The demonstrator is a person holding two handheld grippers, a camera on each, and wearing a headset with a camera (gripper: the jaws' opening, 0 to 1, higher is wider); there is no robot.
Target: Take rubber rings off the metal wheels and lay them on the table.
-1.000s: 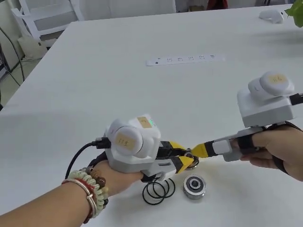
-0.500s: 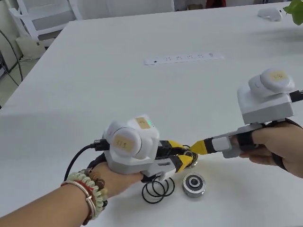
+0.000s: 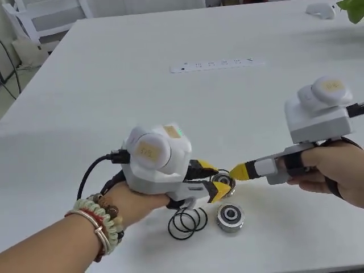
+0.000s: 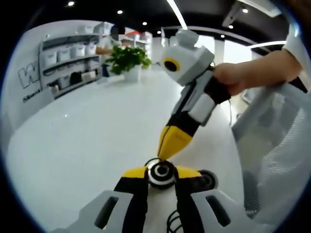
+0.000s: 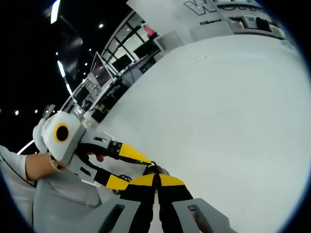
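Loose rings [image 3: 185,222] and a bare wheel [image 3: 230,218] lie nearest on the worktop [image 3: 114,102]. Just beyond, the left tongs [image 3: 222,181] grasp a second wheel [image 4: 162,174] by its sides. The right tongs [image 3: 238,170], clenched, touch its rim; whether they pinch its ring [image 4: 152,162] is too fine to tell. Best to hold that wheel steady and peel the ring off evenly, without jerking. A power strip [image 3: 218,65] lies far off.

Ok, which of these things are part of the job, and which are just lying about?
Job:
- wheel clamped in the left gripper
- right gripper, tip at that wheel
- second wheel
- loose rings

Lying about:
- power strip
- plant
- white device
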